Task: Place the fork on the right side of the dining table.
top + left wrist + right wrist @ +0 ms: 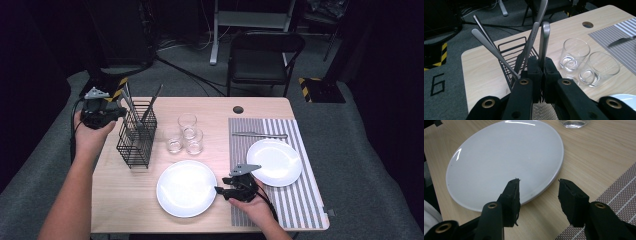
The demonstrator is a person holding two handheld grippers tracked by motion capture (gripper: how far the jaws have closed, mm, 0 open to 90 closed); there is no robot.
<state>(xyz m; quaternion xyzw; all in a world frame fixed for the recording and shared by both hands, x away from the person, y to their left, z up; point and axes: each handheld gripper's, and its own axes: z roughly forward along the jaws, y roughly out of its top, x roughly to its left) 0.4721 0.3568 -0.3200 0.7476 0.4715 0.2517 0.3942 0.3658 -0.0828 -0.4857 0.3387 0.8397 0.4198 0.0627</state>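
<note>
Two hand-held grippers are at work on the worktop (130, 175): the left hand-held gripper (543, 72) has its jaws pressed tight on the handle of a piece of cutlery (544, 41) standing in the black wire rack (136, 135) (which end is in the rack stays hidden). The right hand-held gripper (539, 192) rests with jaws spread, pinching nothing, just over the rim of the near white plate (504, 157), beside the striped mat (295, 200).
</note>
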